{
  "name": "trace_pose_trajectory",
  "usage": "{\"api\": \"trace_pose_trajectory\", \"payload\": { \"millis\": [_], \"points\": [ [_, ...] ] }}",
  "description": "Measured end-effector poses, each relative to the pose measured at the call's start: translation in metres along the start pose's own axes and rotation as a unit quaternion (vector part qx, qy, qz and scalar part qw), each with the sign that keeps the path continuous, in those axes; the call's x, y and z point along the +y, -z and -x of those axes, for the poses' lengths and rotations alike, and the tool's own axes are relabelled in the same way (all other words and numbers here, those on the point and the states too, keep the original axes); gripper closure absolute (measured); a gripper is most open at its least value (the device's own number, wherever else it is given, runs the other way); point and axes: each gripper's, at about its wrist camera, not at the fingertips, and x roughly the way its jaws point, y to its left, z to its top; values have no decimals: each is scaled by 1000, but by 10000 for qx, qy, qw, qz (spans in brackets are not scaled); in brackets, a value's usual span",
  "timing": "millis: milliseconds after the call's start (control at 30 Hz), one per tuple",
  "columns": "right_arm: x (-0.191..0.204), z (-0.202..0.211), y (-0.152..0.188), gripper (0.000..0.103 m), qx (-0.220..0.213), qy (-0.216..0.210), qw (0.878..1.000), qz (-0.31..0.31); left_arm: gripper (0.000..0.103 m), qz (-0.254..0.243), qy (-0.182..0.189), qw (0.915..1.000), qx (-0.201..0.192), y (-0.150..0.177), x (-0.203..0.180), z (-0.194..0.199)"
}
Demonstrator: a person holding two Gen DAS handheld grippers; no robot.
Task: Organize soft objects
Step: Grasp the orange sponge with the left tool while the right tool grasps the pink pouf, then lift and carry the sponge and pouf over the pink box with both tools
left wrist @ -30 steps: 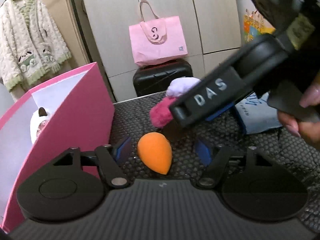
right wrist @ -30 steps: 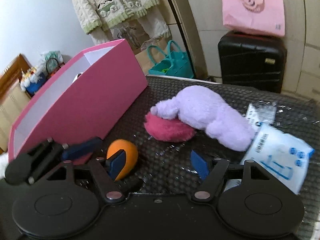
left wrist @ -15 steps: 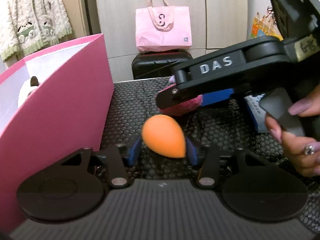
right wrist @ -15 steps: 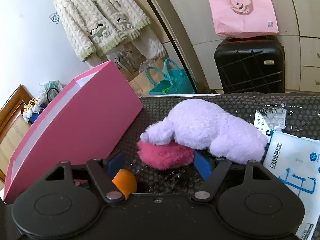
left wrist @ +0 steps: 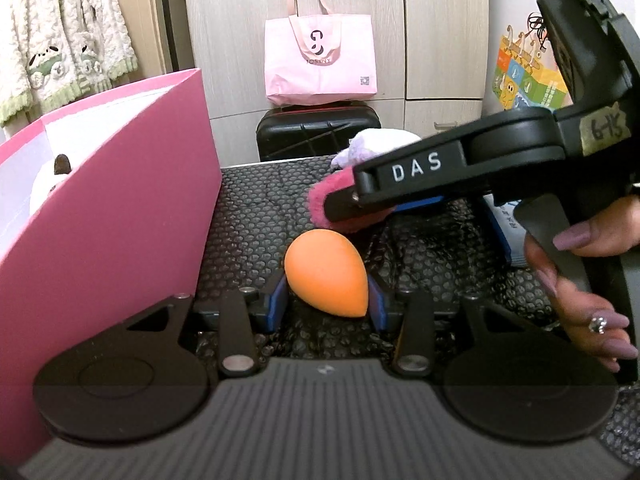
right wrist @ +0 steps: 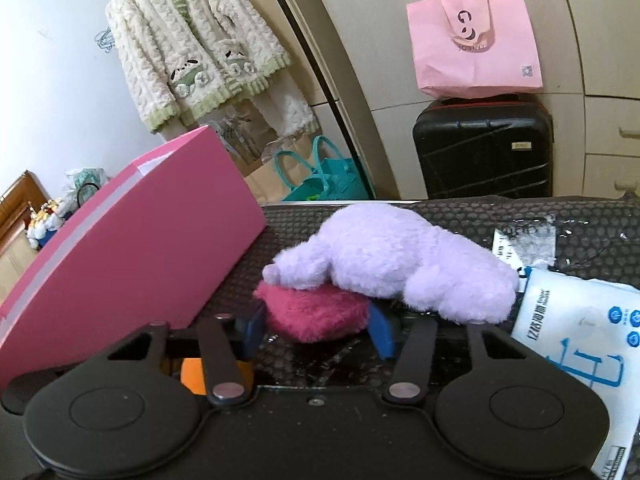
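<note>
Landmark for my notes: the pink box (left wrist: 120, 208), standing open-topped on the black bubble-textured worktop (left wrist: 256, 216).

My left claw (left wrist: 327, 300) is clamped on the orange makeup sponge (left wrist: 326, 272), blue pads pressing its two flanks. The sponge sits just beside the box's near wall, on the side away from the box's opening. It is egg-shaped; its long axis runs diagonally, rounded end toward the box and farther from me, tapered tip toward my camera and away from the box.

My right claw (right wrist: 316, 328) straddles the magenta fluffy puff (right wrist: 316, 314), farther from the box than the sponge. The jaws are closing; both pads stand right at the puff's fur, and I cannot tell whether they press it yet. The puff lies flat, its wide axis across the claw.

The lilac plush toy (right wrist: 392, 264) lies over the puff's far edge, long axis running away from the box, snout end pointing toward it. Beyond it from the box lies a white tissue pack (right wrist: 576, 320).

A hand (left wrist: 588, 280) grips the right claw's handle.
</note>
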Motion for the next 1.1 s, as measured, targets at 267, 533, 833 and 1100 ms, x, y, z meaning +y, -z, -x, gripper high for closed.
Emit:
{"api": "trace_pose_trajectory", "payload": {
  "millis": [267,533,833,1100],
  "points": [
    [25,7,5,55,240,244,9974,630,64,-297,-165,9992,-208,3,-6,12],
    [36,35,18,55,252,374,9963,735,64,-212,202,9996,-35,11,-1,32],
    [49,64,36,55,131,345,9961,805,64,-153,454,9988,-73,17,3,55],
    [55,97,61,54,-59,536,9967,600,64,-149,726,9972,10,22,5,72]
  ]
}}
